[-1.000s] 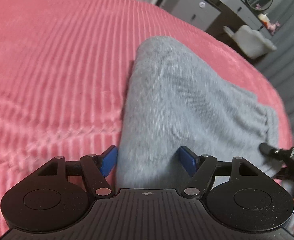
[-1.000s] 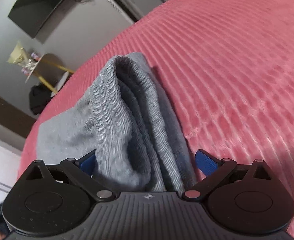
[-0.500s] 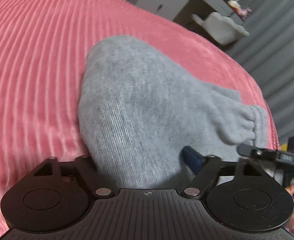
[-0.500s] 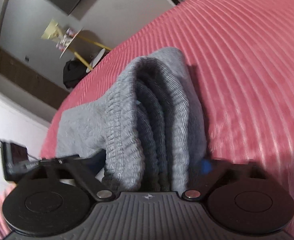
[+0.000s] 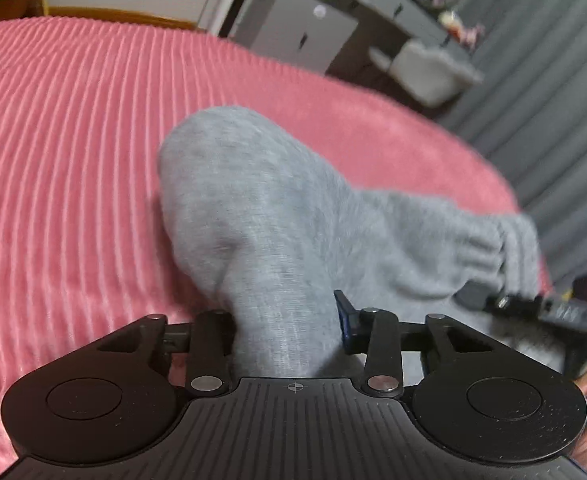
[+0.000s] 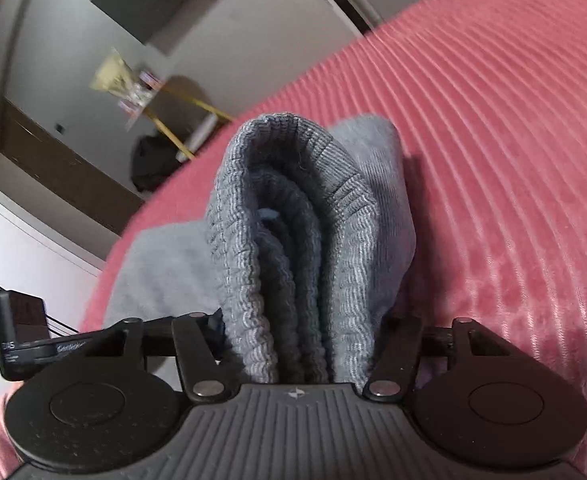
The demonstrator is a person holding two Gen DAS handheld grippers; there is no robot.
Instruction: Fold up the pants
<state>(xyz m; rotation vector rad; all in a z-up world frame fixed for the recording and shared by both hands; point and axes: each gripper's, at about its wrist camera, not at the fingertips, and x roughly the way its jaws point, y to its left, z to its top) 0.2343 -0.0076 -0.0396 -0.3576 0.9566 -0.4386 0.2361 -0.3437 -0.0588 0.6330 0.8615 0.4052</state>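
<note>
A big pink bedspread with soft ribbed stripes (image 5: 73, 152) filled most of both views, and its far edges were cut off by the round camera picture. On it lay the grey knitted pants (image 5: 277, 216), bunched up and lifted at the near end, with the rest spread flat toward the bed's edge. In the right wrist view the pants (image 6: 293, 240) stood up as thick folded layers, and the ribbed band curled over the top, so the inside of the folds was dark and hard to see. The black left gripper (image 5: 287, 324) was pinched tight on a fold of the pants; only the blue pad of one finger (image 5: 345, 320) showed, and the other was hidden behind the cloth. The black right gripper (image 6: 299, 344) was also squeezed on the pants, with both finger pads buried under the grey layers. From the left wrist view, the right gripper (image 5: 541, 310) peeked in at the far side, blurry and partly cut off, next to the gathered waistband. Behind the bed stood a grey cabinet (image 5: 293, 28) and a grey curtain (image 5: 553, 92), both fuzzy. A yellow-legged side table (image 6: 165, 108) by the wall was too blurred to make out well.
</note>
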